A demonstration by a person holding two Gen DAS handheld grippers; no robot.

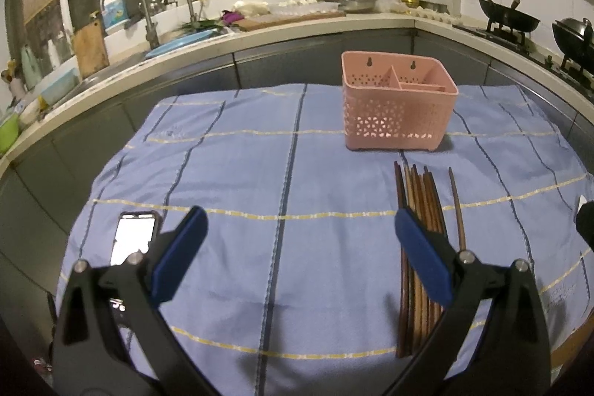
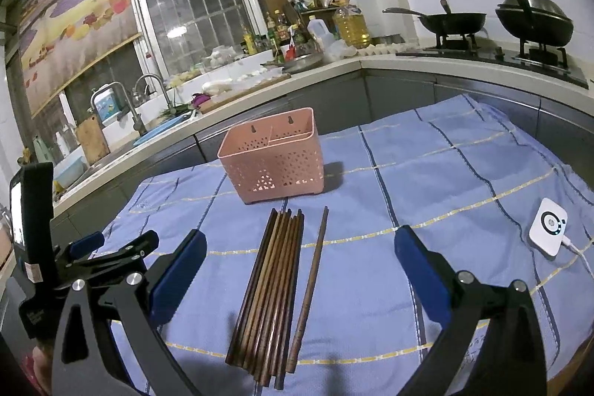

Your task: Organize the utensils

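- The pink holder (image 2: 273,154) stands upright on the bench (image 2: 427,195), which a blue checked cloth covers; take this holder as your landmark. Inside it you see dividers that make several compartments, and all of them look empty.
- The chopsticks (image 2: 273,288) lie flat on the cloth just in front of the holder, on your side of it, with their far ends near its base but not touching it. Most of them lie together in a tight bundle; the single chopstick (image 2: 312,281) lies just beside the bundle, a little apart on its right.
- I judge the chopsticks to be light, stiff and thin, of dark wood, and rather smooth, so they can roll or slip from the pads. Take hold near the middle of their length, across the sticks, so that they do not tip. The single one is probably the easiest to take first, because nothing lies against it.
- Your right tool (image 2: 300,266) is spread wide and holds nothing. It hangs above the chopsticks, in front of the holder, and they lie between its two blue pads (image 2: 178,270).
- Your left tool (image 1: 300,247) is also spread wide and empty. It is in front of the holder and to its left; the bundle lies beside its right finger, and I cannot tell if they touch.
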